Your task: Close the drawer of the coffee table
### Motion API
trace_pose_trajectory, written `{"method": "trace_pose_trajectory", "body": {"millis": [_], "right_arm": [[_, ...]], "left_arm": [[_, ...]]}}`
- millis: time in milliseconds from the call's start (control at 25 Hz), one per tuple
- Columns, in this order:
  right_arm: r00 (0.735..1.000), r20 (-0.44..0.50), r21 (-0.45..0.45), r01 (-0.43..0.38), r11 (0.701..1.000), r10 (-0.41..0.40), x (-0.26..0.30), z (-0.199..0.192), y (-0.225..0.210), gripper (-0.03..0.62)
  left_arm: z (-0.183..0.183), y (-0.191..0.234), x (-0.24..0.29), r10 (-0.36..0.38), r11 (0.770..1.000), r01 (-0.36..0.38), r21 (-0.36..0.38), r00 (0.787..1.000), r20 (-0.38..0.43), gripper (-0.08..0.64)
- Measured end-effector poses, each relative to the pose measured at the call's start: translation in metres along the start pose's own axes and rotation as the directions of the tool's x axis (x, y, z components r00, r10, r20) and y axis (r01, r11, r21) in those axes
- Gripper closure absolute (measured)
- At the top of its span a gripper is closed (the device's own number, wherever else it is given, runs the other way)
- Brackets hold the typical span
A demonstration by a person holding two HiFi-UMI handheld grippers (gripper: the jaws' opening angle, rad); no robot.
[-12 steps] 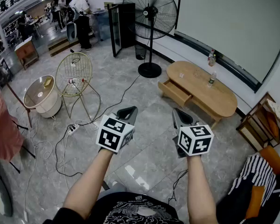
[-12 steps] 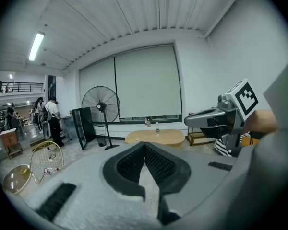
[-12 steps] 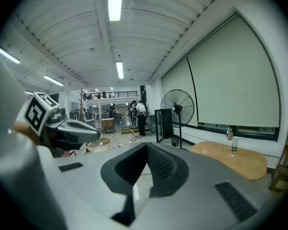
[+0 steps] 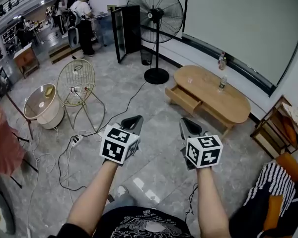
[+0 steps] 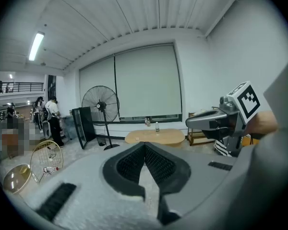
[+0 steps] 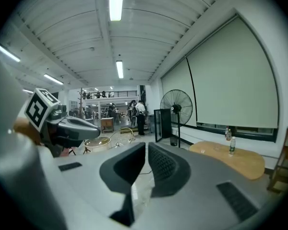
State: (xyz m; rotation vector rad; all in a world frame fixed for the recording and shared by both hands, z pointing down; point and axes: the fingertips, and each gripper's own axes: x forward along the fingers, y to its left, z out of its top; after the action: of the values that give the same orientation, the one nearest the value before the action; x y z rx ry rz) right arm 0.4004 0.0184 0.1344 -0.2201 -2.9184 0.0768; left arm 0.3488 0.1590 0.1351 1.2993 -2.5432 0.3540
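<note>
Room: large hall, grey stone floor (image 4: 154, 133), white blind across the far wall.

Change over the last half second: very little. In the head view the whole scene has slid slightly left and the two marker cubes sit a touch lower. Neither gripper has come noticeably nearer the coffee table (image 4: 213, 90). Judgement: the approach is barely under way and the closing push has not begun.

Task item: the drawer (image 4: 185, 98) stands pulled out from the table's near long side. It lies well ahead of both pairs of jaws. In the left gripper view the table is straight beyond the tips; in the right gripper view it is beyond them and off to their right. Nothing touches it.

Jaws: left gripper (image 4: 134, 119) is clenched, its tips meeting with nothing between them. Right gripper (image 4: 186, 123) is also closed, only a thin slit left, and holds nothing.

Count:
- coffee table: 1
- drawer, open: 1
- bottles (image 4: 221, 83) on or at the tabletop's far side: 2, beyond the jaws
- standing fan (image 4: 156, 14): 1, far ahead of the left jaws
- grippers: 2

Next need (judgement): get close, then press the closed tips flat against the drawer front.
</note>
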Motion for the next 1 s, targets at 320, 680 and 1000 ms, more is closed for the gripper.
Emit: {"method": "trace_pose_trajectory", "body": {"millis": [320,680,1000], "right_arm": [[0.999,0.002,-0.001,0.041,0.999,-0.041,0.017,0.004,-0.014,0.515],[0.995,-0.027,0.015,0.099,0.995,-0.098,0.094,0.006,-0.029,0.451],[0.975,-0.047,0.056,0.218,0.974,-0.215,0.184,0.025,-0.042,0.399]], "left_arm": [[0.007,0.012,0.022,-0.031,0.999,0.031,0.007,0.999,0.006,0.558],[0.007,0.078,0.082,-0.1,0.995,0.1,0.014,0.995,0.011,0.558],[0.018,0.161,0.156,-0.24,0.971,0.24,0.022,0.971,-0.008,0.558]]}}
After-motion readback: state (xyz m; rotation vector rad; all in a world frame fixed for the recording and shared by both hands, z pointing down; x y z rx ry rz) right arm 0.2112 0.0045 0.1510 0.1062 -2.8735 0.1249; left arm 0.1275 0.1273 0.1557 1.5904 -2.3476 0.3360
